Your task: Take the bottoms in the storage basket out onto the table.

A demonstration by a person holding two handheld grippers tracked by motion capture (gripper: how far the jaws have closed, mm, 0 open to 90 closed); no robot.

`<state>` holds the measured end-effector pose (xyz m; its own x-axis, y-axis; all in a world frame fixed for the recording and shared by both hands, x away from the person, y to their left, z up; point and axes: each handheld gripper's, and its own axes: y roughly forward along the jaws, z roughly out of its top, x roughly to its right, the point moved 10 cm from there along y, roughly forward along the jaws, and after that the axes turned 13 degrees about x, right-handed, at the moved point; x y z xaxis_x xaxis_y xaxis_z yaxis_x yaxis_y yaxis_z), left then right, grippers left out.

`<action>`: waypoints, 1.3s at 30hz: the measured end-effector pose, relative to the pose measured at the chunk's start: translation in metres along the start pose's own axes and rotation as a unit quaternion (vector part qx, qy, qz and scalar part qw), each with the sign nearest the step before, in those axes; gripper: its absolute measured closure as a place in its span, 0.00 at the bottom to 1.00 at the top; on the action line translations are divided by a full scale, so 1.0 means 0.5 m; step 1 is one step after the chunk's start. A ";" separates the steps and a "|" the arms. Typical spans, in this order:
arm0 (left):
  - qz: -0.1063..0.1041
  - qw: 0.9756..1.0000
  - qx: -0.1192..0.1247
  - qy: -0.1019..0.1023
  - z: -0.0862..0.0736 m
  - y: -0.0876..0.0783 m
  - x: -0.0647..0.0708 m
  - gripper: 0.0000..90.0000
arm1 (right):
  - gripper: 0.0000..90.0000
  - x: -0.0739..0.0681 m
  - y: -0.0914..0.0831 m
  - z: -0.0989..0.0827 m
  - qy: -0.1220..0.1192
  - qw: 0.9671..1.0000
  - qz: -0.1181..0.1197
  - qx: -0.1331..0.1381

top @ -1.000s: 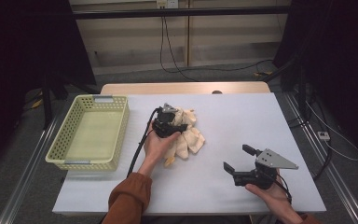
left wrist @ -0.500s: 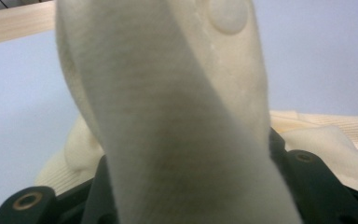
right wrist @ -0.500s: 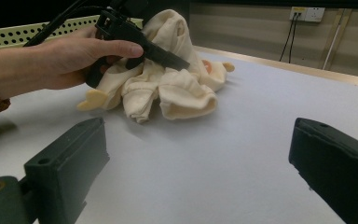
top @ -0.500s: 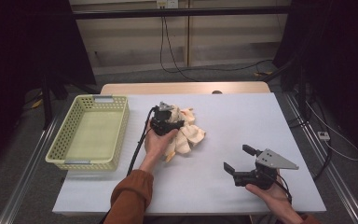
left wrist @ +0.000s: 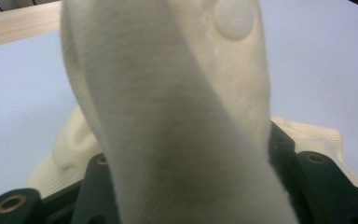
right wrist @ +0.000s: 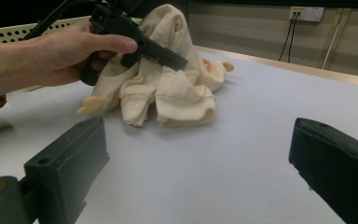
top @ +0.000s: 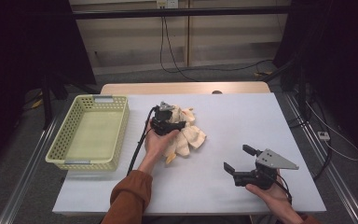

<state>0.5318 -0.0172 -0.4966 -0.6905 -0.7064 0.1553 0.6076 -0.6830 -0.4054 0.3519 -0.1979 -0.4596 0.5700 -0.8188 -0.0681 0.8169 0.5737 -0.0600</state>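
1. Cream garment (top: 186, 135), a small knitted piece with a round button (left wrist: 234, 17) and yellowish tips, lies crumpled on the white bench (top: 261, 121), to the right of the yellow-green basket (top: 87, 133) and well apart from it.
2. Left tool (top: 168, 122) sits on the garment's left part, held in the person's left hand (top: 156, 142), whose rust-coloured sleeve (top: 128, 198) comes in from the near edge of the bench.
3. In the left gripper view a thick fold of the cream cloth rises between the two black jaws, close before the camera; the jaws have just been opening, and whether the pads now press on the cloth I cannot tell.
4. In the right gripper view the left tool's black jaws lie across the top of the garment, with folds of the garment hanging below them onto the bench.
5. Right tool (top: 238, 161) is to the right of the garment and nearer the person, well apart from it, held in the right hand (top: 270, 196) with its grey three-cornered plate on top.
6. Its jaws stand wide apart with nothing between them, aimed toward the garment.
7. Basket stands at the bench's left edge, its rim just left of the left tool's black cable (top: 137, 149).
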 end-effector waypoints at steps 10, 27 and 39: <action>0.004 1.000 0.002 -0.008 0.008 0.007 -0.004 0.38 | 0.05 0.019 -0.002 -0.006 0.005 1.000 -0.008 -0.001; -0.007 0.999 0.031 -0.019 0.040 -0.016 0.000 0.06 | 0.04 0.016 0.006 -0.004 0.012 1.000 0.000 0.002; -0.025 0.998 0.048 -0.009 0.055 -0.029 0.016 0.06 | 0.04 0.016 0.005 -0.004 0.010 1.000 -0.003 0.001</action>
<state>0.5281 -0.0180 -0.4645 -0.7142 -0.6737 0.1896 0.6081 -0.7315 -0.3085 0.3584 -0.2032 -0.4623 0.5626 -0.8222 -0.0869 0.8210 0.5680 -0.0588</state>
